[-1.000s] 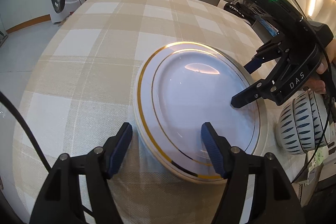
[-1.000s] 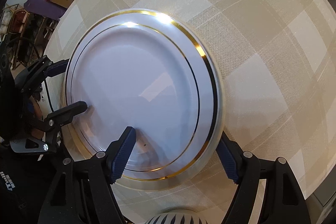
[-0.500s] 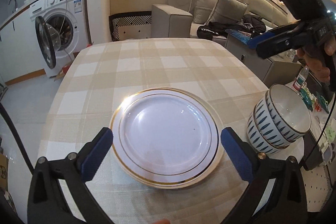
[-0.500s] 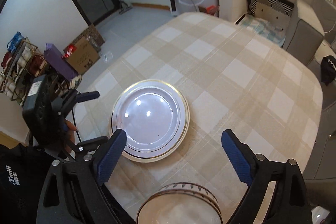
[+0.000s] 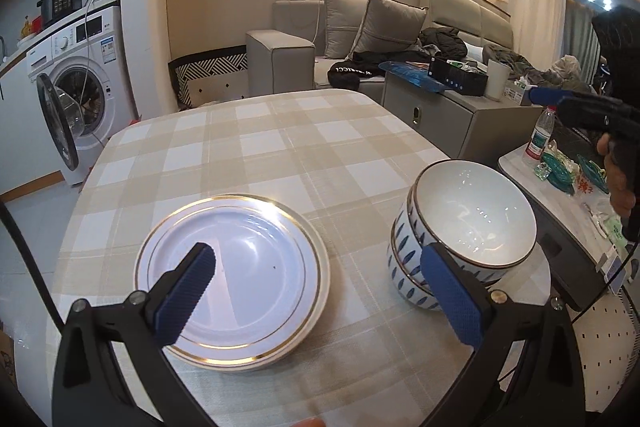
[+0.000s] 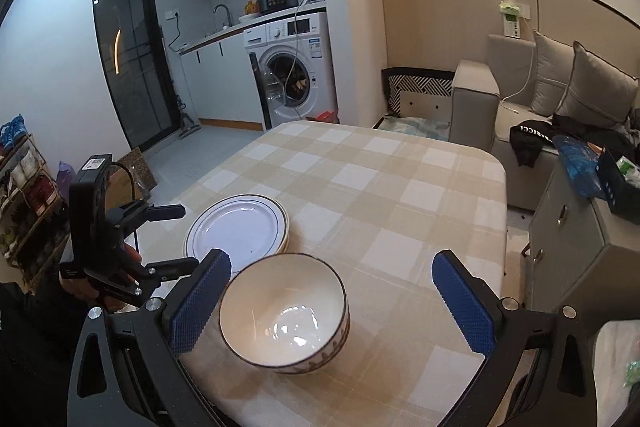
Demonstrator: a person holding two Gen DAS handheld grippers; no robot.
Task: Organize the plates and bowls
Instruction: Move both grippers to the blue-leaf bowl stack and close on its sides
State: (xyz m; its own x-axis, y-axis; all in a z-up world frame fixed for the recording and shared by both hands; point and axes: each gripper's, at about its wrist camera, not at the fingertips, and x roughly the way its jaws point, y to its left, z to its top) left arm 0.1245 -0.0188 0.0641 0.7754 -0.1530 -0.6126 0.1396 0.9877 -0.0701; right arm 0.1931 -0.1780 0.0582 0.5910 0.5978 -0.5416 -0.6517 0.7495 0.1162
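1. Left wrist view: left gripper [image 5: 320, 291] hung above the table [image 5: 280, 147], its blue pads spread wide with nothing between them.
2. Stack of plates [image 5: 236, 279], white with gold rims, lay flat on the checked cloth at the near left side of the table.
3. Stack of bowls [image 5: 460, 227], blue-patterned outside and white inside, stood at the table's near right edge, apart from the plates.
4. Right wrist view: right gripper [image 6: 328, 303] was above the top bowl, jaws opening, nearly at full spread, pads clear of the rim.
5. Number of bowls in the stack looked like three from the left view, but I could not be sure.
6. Washing machine [image 6: 294, 67] stood beyond the table with its door open; a sofa [image 5: 360, 39] lay on the far right.
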